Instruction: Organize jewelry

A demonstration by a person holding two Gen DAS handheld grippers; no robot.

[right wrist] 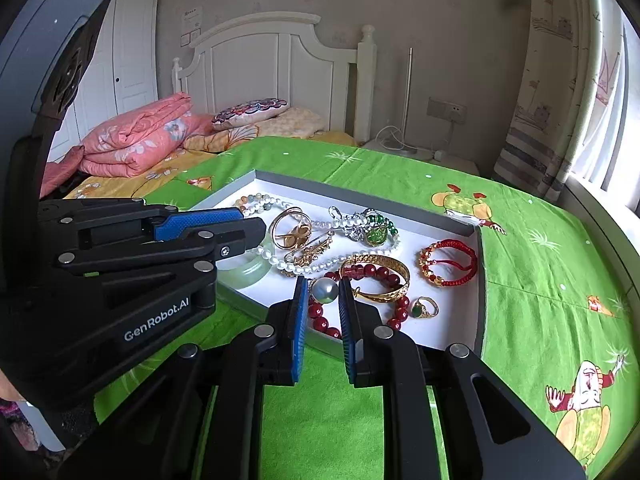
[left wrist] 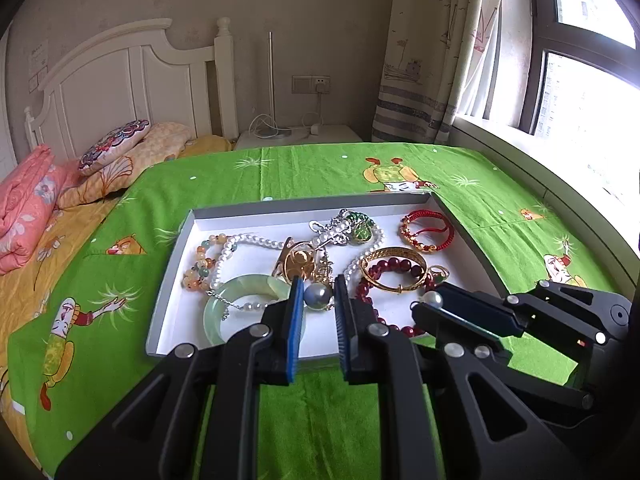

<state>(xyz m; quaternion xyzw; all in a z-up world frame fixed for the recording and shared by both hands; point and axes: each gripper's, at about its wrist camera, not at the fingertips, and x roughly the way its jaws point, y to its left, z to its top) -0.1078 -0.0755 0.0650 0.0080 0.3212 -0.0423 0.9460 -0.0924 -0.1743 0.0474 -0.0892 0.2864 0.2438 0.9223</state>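
A shallow white tray [left wrist: 176, 280] [right wrist: 452, 332] on a green cloth holds tangled jewelry. My left gripper [left wrist: 318, 294] is shut on a grey pearl [left wrist: 318, 295] over the tray's near edge, above a pale jade bangle [left wrist: 240, 292]. My right gripper [right wrist: 324, 290] is shut on a second grey pearl [right wrist: 325, 290]; it shows in the left wrist view [left wrist: 434, 300] beside the left one. Under it lie a dark red bead bracelet [right wrist: 384, 272] and a gold bangle [right wrist: 394, 280]. A white pearl necklace [left wrist: 256, 240], a red cord bracelet [right wrist: 448, 262] and a green-stone ring [right wrist: 424, 308] also lie in the tray.
The green cartoon cloth [left wrist: 320, 168] covers a table beside a bed with a pink folded quilt [right wrist: 136, 140] and a white headboard [left wrist: 120, 80]. A nightstand with a lamp pole [left wrist: 270, 84] stands behind. A curtain and window [left wrist: 580, 80] are at the right.
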